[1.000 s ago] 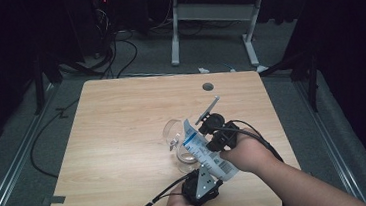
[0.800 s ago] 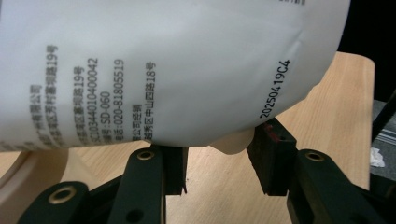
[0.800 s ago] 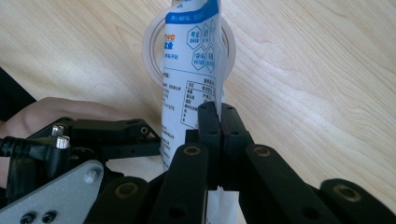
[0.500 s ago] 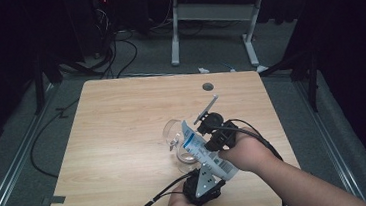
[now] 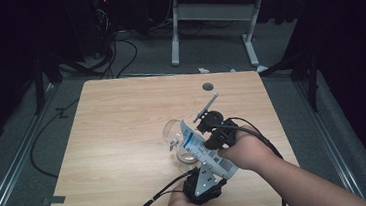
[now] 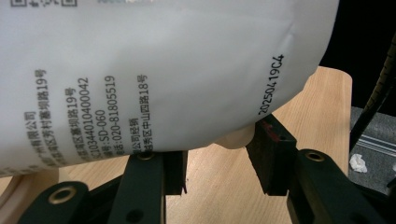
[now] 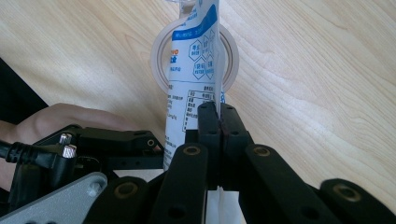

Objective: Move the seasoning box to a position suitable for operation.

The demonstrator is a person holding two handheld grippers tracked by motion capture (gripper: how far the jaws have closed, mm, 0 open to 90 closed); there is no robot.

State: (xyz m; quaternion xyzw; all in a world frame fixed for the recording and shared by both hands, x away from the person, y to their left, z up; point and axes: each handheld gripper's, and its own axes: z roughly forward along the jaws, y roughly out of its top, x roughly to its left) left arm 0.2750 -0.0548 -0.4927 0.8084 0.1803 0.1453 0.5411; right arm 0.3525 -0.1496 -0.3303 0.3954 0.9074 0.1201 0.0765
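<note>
A white and blue printed pouch (image 5: 201, 149) is held tilted above the wooden table (image 5: 117, 124), its top end pointing away from me. My left gripper (image 5: 211, 171) is closed around its bulging bottom end, and the pouch (image 6: 140, 70) sits between the half-spread jaws of that left gripper (image 6: 219, 154). My right gripper (image 5: 207, 141) comes in from the right. In its own view the right gripper (image 7: 218, 109) is shut on the thin side seam of the pouch (image 7: 191, 60). Under the pouch lie a beige ring (image 7: 161, 51) and a clear glass vessel (image 5: 173, 130).
A round cable hole (image 5: 208, 86) sits near the table's far edge. Cables trail from both grippers over the front edge. A white desk frame (image 5: 208, 15) and more cables stand on the floor behind. Bare tabletop stretches to the left and back.
</note>
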